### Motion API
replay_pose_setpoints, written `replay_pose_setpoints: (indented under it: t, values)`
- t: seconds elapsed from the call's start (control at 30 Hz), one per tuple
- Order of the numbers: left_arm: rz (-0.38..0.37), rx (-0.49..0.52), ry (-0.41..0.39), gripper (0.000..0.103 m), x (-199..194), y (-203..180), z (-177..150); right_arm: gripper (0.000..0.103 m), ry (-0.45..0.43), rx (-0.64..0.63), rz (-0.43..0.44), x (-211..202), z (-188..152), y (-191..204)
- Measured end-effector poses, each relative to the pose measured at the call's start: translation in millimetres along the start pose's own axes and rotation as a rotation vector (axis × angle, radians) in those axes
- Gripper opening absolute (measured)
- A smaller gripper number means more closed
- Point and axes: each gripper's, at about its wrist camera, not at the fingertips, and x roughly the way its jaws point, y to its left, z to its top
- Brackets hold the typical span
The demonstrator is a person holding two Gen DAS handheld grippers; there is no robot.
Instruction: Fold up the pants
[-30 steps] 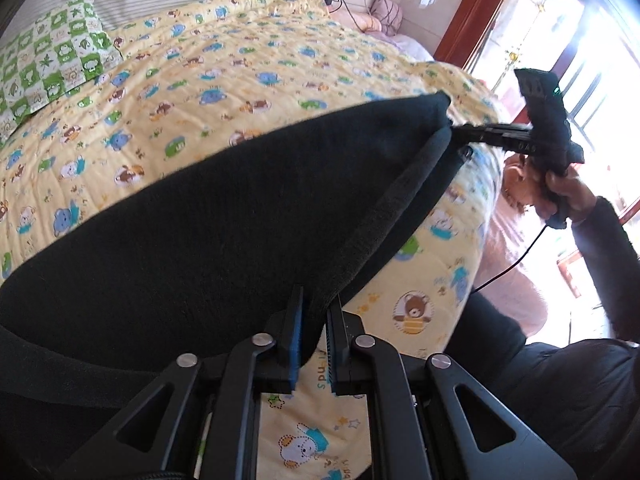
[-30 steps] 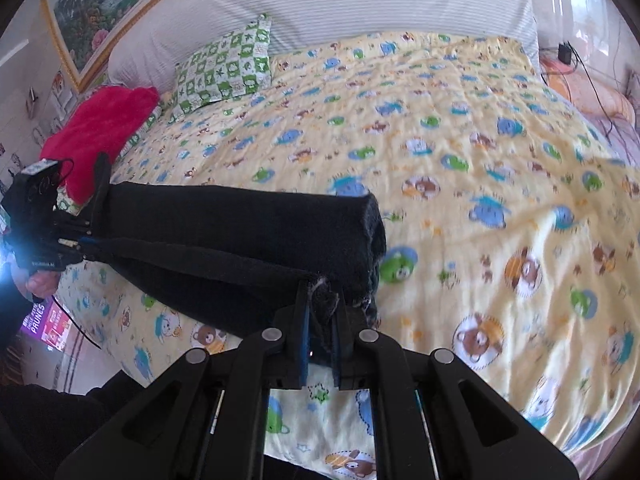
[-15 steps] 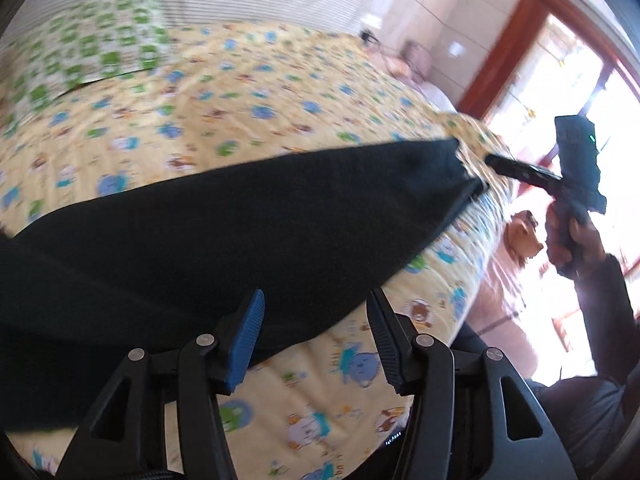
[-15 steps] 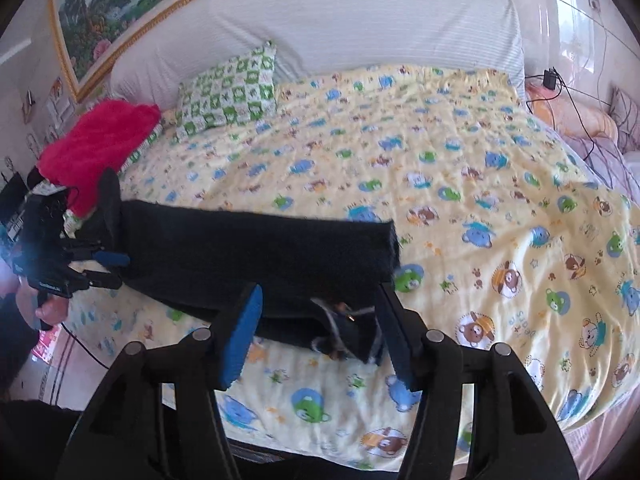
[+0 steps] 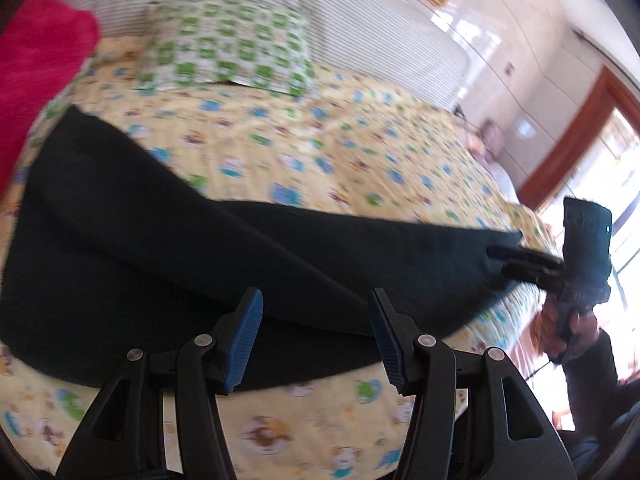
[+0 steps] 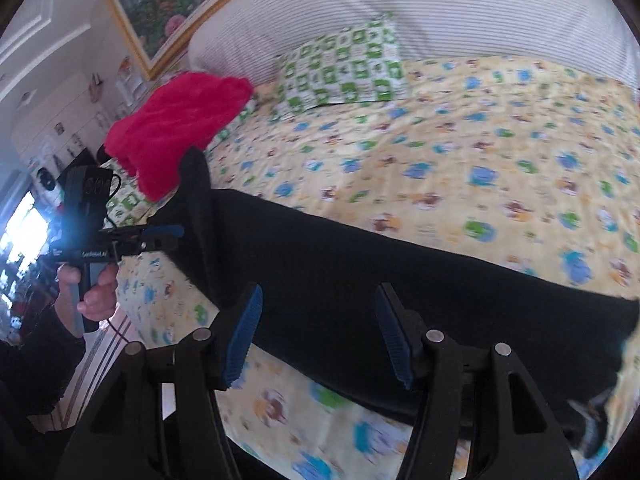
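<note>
Black pants (image 5: 168,264) lie folded lengthwise along the near edge of the bed, and also show in the right wrist view (image 6: 360,280). My left gripper (image 5: 316,336) is open and empty, just above the pants' near edge. It also shows in the right wrist view (image 6: 160,236), open beside the pants' left end. My right gripper (image 6: 318,332) is open and empty over the pants. In the left wrist view it (image 5: 520,258) sits open at the pants' right end.
The bed has a yellow cartoon-print quilt (image 6: 460,152). A green checked pillow (image 6: 344,68) and a red blanket (image 6: 176,120) lie near the striped headboard (image 6: 440,8). A doorway (image 5: 592,136) is at the right of the left wrist view.
Both grippers let go of the pants' ends and opened, then drew back. The pants dropped flat onto the quilt. Both cameras swung towards the headboard.
</note>
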Motion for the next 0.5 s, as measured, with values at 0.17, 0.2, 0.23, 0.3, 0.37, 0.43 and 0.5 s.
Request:
replay_pose_setpoints:
  t: [0.17,0.2,0.23,0.3,0.37,0.43,0.5]
  values:
    - [0.079,-0.045,-0.044,0.063,-22,34,12,0.060,0.031,-0.014,0.072,32,17,22]
    - [0.094,-0.058,-0.051,0.063,-27,42,14,0.060,0.035,-0.018,0.081,36,19,26]
    - [0.107,-0.070,-0.057,0.063,-31,50,17,0.060,0.040,-0.022,0.091,41,21,30]
    - [0.142,-0.091,-0.068,0.065,-36,63,24,0.060,0.054,-0.027,0.110,51,26,36]
    - [0.167,-0.107,-0.079,0.067,-41,73,28,0.060,0.063,-0.034,0.127,60,30,43]
    - [0.183,-0.112,-0.083,0.068,-44,83,35,0.060,0.075,-0.038,0.151,68,33,50]
    - [0.199,-0.111,-0.084,0.070,-47,94,45,0.060,0.093,-0.043,0.170,77,37,56]
